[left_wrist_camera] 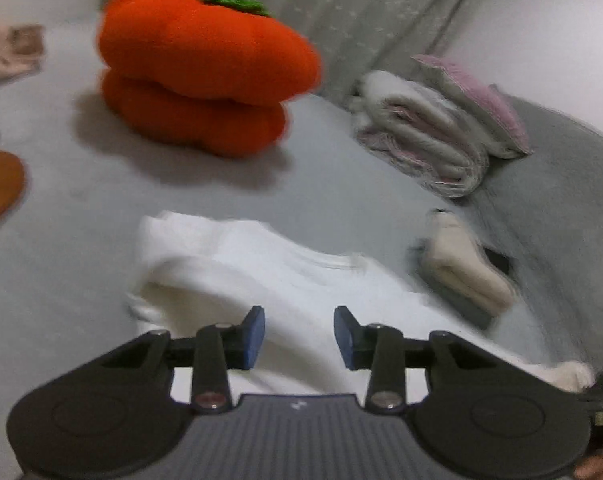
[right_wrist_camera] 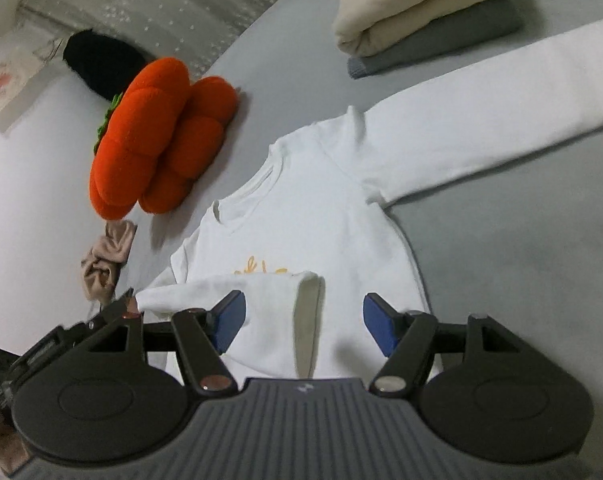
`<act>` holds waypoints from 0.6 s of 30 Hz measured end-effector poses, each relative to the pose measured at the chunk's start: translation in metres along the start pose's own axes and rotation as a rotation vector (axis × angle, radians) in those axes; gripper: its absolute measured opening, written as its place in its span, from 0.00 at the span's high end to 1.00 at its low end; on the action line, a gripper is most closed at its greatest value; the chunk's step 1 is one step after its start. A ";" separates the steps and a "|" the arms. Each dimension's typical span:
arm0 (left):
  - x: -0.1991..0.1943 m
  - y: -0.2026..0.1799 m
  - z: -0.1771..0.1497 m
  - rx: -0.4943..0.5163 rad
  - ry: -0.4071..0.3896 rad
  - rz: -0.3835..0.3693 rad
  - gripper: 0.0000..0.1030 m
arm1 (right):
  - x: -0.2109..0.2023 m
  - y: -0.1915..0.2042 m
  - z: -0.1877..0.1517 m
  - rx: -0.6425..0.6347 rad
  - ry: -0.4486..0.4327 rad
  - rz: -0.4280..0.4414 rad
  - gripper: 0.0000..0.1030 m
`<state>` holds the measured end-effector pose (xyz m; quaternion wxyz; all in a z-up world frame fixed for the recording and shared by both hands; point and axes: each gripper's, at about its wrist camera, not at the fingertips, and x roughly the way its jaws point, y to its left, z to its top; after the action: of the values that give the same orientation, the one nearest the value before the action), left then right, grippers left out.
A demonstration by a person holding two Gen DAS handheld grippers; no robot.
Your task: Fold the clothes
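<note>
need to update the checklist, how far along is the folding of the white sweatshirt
Done: one sleeve is folded across the white sweatshirt, and a folded stack sits beyond it. In hand: nothing; the left gripper and right gripper are both open above the fabric. Left: the other sleeve lies stretched out, and the body is unfolded.

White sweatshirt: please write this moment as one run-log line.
sweatshirt: flat on bed | one sleeve folded over | other sleeve out | both fingers open, empty

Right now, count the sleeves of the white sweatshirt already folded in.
1: one sleeve lies folded across the white sweatshirt, partly covering its print. The other sleeve stretches out flat on the grey bed, unfolded.
</note>
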<state>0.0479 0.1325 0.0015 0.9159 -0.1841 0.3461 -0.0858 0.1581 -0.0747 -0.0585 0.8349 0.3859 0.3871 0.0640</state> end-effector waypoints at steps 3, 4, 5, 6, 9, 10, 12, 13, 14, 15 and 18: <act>0.019 0.014 0.004 0.005 0.020 0.112 0.65 | 0.010 0.004 -0.003 -0.041 0.014 0.016 0.33; 0.023 0.019 0.006 -0.012 0.026 0.129 0.65 | 0.015 0.007 -0.003 -0.067 0.017 0.015 0.33; 0.026 0.025 0.008 -0.039 0.034 0.136 0.65 | 0.019 0.010 -0.004 -0.105 0.016 0.000 0.33; 0.028 0.030 0.009 -0.067 0.040 0.137 0.65 | 0.022 0.014 -0.005 -0.142 0.014 -0.021 0.33; 0.027 0.039 0.015 -0.123 0.033 0.131 0.65 | 0.032 0.020 -0.009 -0.228 0.010 -0.058 0.33; 0.025 0.041 0.017 -0.129 0.024 0.132 0.65 | 0.035 0.021 -0.011 -0.245 0.008 -0.061 0.33; 0.020 0.042 0.019 -0.119 -0.009 0.124 0.65 | 0.040 0.022 -0.012 -0.268 -0.007 -0.057 0.34; 0.017 0.041 0.020 -0.111 -0.027 0.119 0.65 | 0.041 0.022 -0.012 -0.282 -0.018 -0.056 0.35; 0.014 0.042 0.020 -0.111 -0.044 0.107 0.65 | 0.043 0.023 -0.012 -0.299 -0.027 -0.055 0.36; 0.014 0.045 0.021 -0.121 -0.055 0.091 0.65 | 0.045 0.025 -0.012 -0.322 -0.033 -0.055 0.37; 0.016 0.055 0.024 -0.175 -0.066 0.041 0.65 | 0.051 0.029 -0.015 -0.404 -0.037 -0.054 0.46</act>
<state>0.0776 0.1850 -0.0134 0.9089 -0.2591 0.3254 -0.0304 0.1884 -0.0248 -0.0748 0.9037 0.2009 0.3615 0.1110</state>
